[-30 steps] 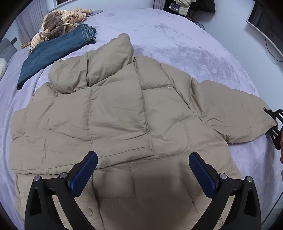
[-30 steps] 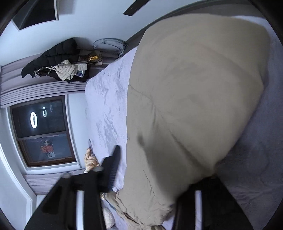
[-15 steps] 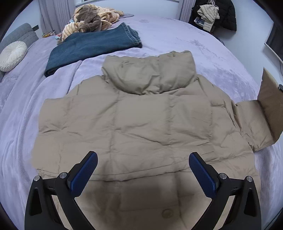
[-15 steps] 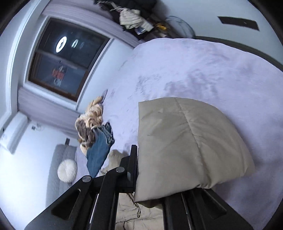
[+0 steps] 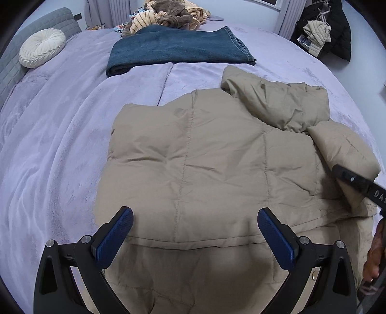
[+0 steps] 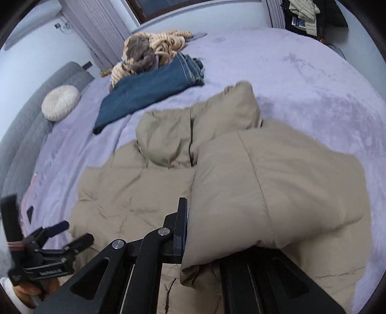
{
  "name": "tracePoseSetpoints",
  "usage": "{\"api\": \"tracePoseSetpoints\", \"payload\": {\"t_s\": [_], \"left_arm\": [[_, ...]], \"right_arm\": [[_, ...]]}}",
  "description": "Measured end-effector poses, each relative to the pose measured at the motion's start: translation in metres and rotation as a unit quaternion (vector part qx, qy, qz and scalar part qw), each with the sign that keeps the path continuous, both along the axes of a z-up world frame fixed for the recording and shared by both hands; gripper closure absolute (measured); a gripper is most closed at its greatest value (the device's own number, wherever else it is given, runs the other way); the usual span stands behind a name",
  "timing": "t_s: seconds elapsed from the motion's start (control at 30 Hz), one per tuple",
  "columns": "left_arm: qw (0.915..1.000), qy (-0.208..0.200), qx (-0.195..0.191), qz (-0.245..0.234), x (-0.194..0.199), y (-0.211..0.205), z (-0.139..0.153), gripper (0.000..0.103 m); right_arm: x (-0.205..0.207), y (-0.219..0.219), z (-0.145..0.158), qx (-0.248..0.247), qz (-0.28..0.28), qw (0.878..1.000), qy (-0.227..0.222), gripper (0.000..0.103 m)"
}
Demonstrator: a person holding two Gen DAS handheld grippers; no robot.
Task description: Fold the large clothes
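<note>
The left tool point(image 5: 195, 235) hovers with jaws wide over the hem of the tan puffer jacket point(image 5: 205, 169), which lies mid-bed point(image 5: 48, 145): light, soft, springy, slippery-shelled, best pinched at cuffs or hem. The right tool point(image 6: 205, 244) grips the sleeve point(image 6: 277, 193), clamped tight. Bare bedding on both sides leaves room.

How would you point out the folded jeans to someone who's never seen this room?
Start at the lilac bed. Beyond the tan puffer jacket, toward the far edge, lies the folded dark blue denim jeans. It is the only flat blue item, beside a striped knit heap.
</note>
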State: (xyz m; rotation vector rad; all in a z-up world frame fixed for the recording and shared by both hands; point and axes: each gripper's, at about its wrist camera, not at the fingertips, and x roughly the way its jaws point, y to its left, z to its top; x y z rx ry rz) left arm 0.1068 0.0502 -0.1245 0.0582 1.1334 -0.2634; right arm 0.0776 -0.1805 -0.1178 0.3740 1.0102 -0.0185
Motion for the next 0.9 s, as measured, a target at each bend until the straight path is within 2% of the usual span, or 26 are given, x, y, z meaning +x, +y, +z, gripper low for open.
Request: {"api": "tracePoseSetpoints", "payload": {"t_s": [0.1, 0.17, 0.2, 0.27, 0.3, 0.33, 0.43, 0.53, 0.63, 0.67, 0.7, 0.73, 0.8, 0.9], "left_arm": [[1.0, 0.002, -0.002, -0.003, 0.003, 0.0, -0.008, 0.0], [0.9999, 0.01, -0.005, -0.005, 0.007, -0.003, -0.013, 0.0], [0.9999, 0.012, -0.009, -0.007, 0.007, -0.005, -0.014, 0.0], [0.9996, 0.012, -0.02, -0.014, 0.01, -0.009, -0.014, 0.0], [0.9997, 0.009, -0.018, -0.015, 0.01, -0.011, -0.012, 0.0], [0.9997, 0.006, -0.019, -0.015, 0.011, -0.012, -0.011, 0.0], [0.9992, 0.009, -0.034, -0.016, 0.015, -0.012, -0.009, 0.0], [0.9985, 0.013, -0.05, -0.017, 0.02, -0.009, -0.007, 0.0], [0.9963, 0.011, -0.084, -0.014, 0.02, -0.001, -0.003, 0.0], [0.9951, 0.01, -0.097, -0.014, 0.02, 0.002, -0.001, 0.0], [0.9941, 0.008, -0.107, -0.012, 0.02, 0.005, 0.0, 0.0], [0.9932, 0.006, -0.116, -0.012, 0.02, 0.008, 0.002, 0.0], [0.9912, 0.007, -0.132, -0.014, 0.02, 0.014, 0.004, 0.0], [0.9855, 0.012, -0.169, -0.013, 0.022, 0.024, 0.008, 0.0]], "right_arm": [[-0.002, 0.004, -0.025, -0.006, -0.013, 0.999, 0.029, 0.096], [-0.008, 0.002, -0.03, -0.007, -0.019, 0.999, 0.035, 0.095], [-0.009, 0.0, -0.029, -0.005, -0.02, 0.999, 0.04, 0.091], [-0.012, -0.004, -0.025, 0.01, -0.02, 0.998, 0.05, 0.071], [-0.016, -0.007, -0.02, 0.022, -0.018, 0.998, 0.053, 0.051], [-0.021, -0.013, -0.011, 0.034, -0.021, 0.998, 0.044, 0.039], [-0.043, -0.035, 0.008, 0.059, -0.061, 0.996, 0.017, 0.031], [-0.059, -0.066, 0.014, 0.103, -0.117, 0.988, 0.003, 0.031], [-0.063, -0.1, 0.009, 0.165, -0.182, 0.969, -0.008, 0.031], [-0.061, -0.108, 0.006, 0.188, -0.198, 0.962, -0.014, 0.034], [-0.059, -0.113, 0.005, 0.207, -0.21, 0.955, -0.02, 0.059], [-0.054, -0.114, 0.006, 0.207, -0.211, 0.955, -0.021, 0.09], [-0.04, -0.101, 0.018, 0.175, -0.185, 0.967, -0.031, 0.092], [-0.016, -0.056, 0.042, 0.101, -0.095, 0.989, -0.044, 0.093]]}}
